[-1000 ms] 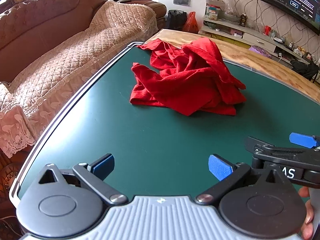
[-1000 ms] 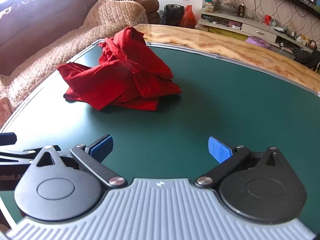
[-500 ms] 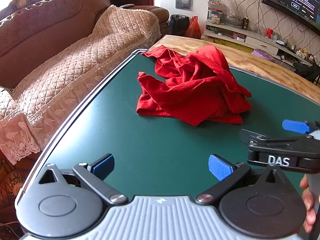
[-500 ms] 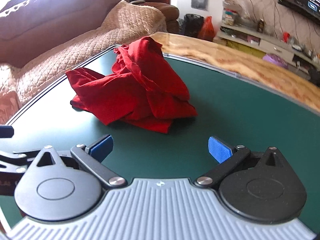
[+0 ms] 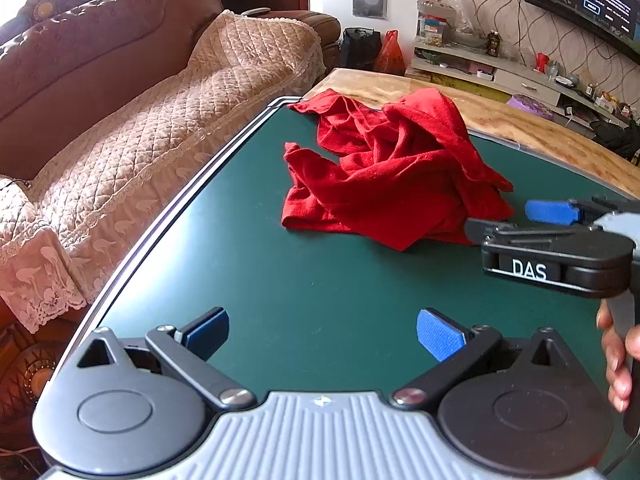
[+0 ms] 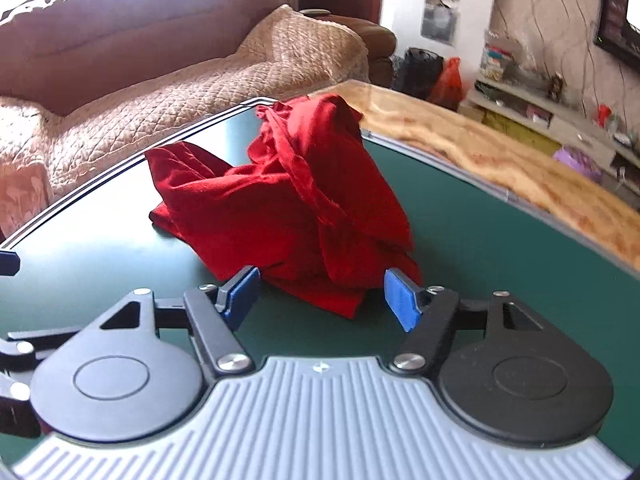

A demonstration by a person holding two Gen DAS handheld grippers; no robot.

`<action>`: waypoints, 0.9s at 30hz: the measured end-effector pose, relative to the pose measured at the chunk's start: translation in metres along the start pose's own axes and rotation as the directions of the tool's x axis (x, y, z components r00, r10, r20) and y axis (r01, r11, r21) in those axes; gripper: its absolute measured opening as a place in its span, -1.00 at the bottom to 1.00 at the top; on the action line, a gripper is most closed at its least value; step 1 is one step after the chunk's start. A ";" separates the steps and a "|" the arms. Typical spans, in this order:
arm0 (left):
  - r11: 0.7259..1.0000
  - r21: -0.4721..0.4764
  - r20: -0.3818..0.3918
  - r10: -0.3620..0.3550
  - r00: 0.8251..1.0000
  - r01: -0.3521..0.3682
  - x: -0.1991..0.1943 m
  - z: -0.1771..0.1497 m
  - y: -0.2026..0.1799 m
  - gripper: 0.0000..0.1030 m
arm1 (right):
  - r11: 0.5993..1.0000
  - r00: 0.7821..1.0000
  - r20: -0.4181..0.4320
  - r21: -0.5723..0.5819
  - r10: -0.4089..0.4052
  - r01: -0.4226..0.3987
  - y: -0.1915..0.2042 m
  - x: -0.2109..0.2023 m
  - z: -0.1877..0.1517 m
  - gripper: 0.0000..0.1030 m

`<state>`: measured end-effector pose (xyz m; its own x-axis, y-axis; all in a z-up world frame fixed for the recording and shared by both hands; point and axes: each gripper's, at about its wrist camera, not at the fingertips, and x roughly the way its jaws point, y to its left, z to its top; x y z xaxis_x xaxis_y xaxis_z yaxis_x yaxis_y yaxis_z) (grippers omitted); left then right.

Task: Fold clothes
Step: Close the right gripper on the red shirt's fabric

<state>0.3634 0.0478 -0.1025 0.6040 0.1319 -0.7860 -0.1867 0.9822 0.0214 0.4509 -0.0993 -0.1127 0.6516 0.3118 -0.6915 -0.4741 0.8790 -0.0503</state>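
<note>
Since a second ago, right gripper (image 6: 320, 300) has been brought up, fingers spread and empty like left gripper (image 5: 322, 334), to soft, light, crumpled red garment (image 5: 392, 176), best pinched at the 6 o'clock corner.

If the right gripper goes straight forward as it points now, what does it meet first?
Most likely the red cloth. The open right gripper points at the heap's near edge, which lies between its fingertips on the green mat. Nothing else shows in that line.

My left camera looks from farther back across the green surface (image 5: 320, 280), my right sits close, both facing the red garment (image 5: 392, 176) (image 6: 288, 208) they share.
</note>
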 end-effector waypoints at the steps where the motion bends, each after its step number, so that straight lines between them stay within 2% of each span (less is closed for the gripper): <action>1: 1.000 0.001 -0.001 0.000 1.000 0.000 0.000 0.000 0.000 1.00 | 1.000 1.000 0.002 -0.005 -0.001 0.001 0.001 0.002 0.002 0.51; 7: 1.000 0.008 -0.004 0.002 1.000 -0.001 0.002 -0.003 0.000 1.00 | 1.000 1.000 0.011 -0.031 0.000 0.001 0.001 0.010 0.006 0.48; 12: 1.000 0.008 -0.002 0.008 1.000 -0.008 0.002 -0.004 0.003 1.00 | 0.999 1.000 0.011 -0.050 0.000 0.000 0.003 0.018 0.011 0.28; 15: 1.000 0.013 -0.001 0.013 1.000 -0.013 0.002 -0.004 0.003 1.00 | 0.999 1.000 0.008 -0.054 0.000 0.001 0.003 0.024 0.013 0.02; 17: 1.000 0.017 0.000 0.015 1.000 -0.015 0.002 -0.005 0.004 1.00 | 0.999 1.000 0.004 -0.038 0.016 -0.016 0.000 0.025 0.012 -0.40; 19: 1.000 0.017 0.002 0.014 1.000 -0.014 0.001 -0.005 0.005 1.00 | 0.999 1.000 0.006 -0.019 0.029 -0.029 -0.004 0.025 0.012 -0.61; 27: 1.000 0.018 0.003 0.012 1.000 -0.012 0.000 -0.004 0.005 1.00 | 0.998 0.998 0.023 -0.003 0.064 -0.064 -0.009 0.002 0.001 -0.76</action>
<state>0.3589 0.0516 -0.1051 0.6042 0.1438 -0.7838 -0.1799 0.9828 0.0417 0.4574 -0.1066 -0.1127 0.6334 0.3759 -0.6764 -0.5168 0.8561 -0.0083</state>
